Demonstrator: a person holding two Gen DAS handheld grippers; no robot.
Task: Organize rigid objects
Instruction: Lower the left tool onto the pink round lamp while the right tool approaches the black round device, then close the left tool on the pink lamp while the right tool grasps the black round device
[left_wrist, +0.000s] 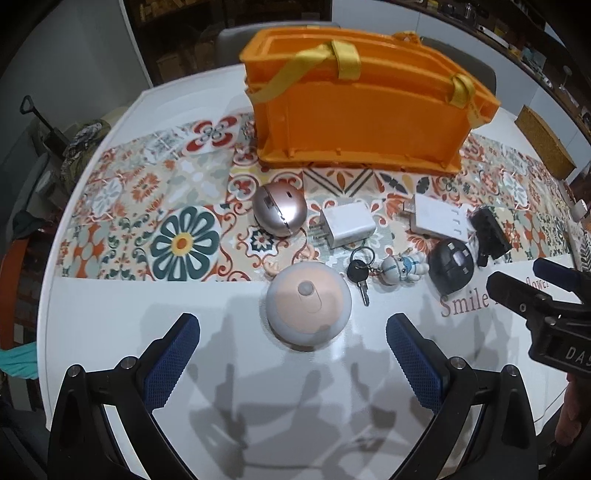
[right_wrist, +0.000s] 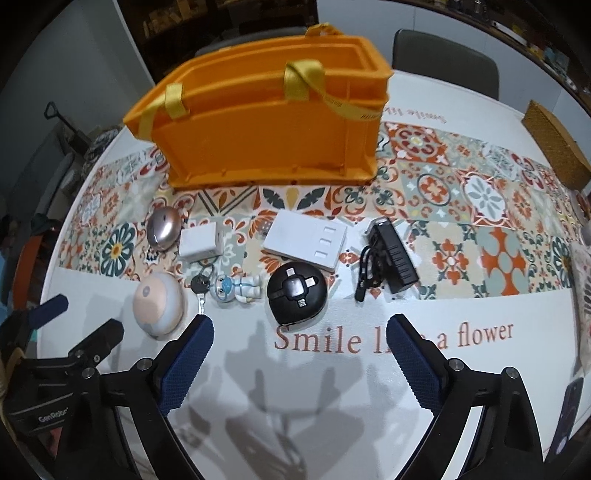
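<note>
Left wrist view had the left tool (left_wrist: 291, 354) spread wide, empty, hovering just short of the white-and-peach dome (left_wrist: 308, 308) on the desk (left_wrist: 110, 314). Right tool (right_wrist: 299, 363) was also apart, empty, nearest the black ball (right_wrist: 297, 293). Orange crate (left_wrist: 362, 110) stood behind both, nothing visibly in it. My call: straddle the dome low at its widest part, since the curved top would likely slip, and clear the key (left_wrist: 360, 278) beside it.

"Smile li… a flower" printed on worktop (right_wrist: 332, 369), partly hidden, below black round device (right_wrist: 296, 293). "GenRobo…" on left gripper (right_wrist: 79, 319) body. "DA…" on right gripper (left_wrist: 532, 277) body.
</note>
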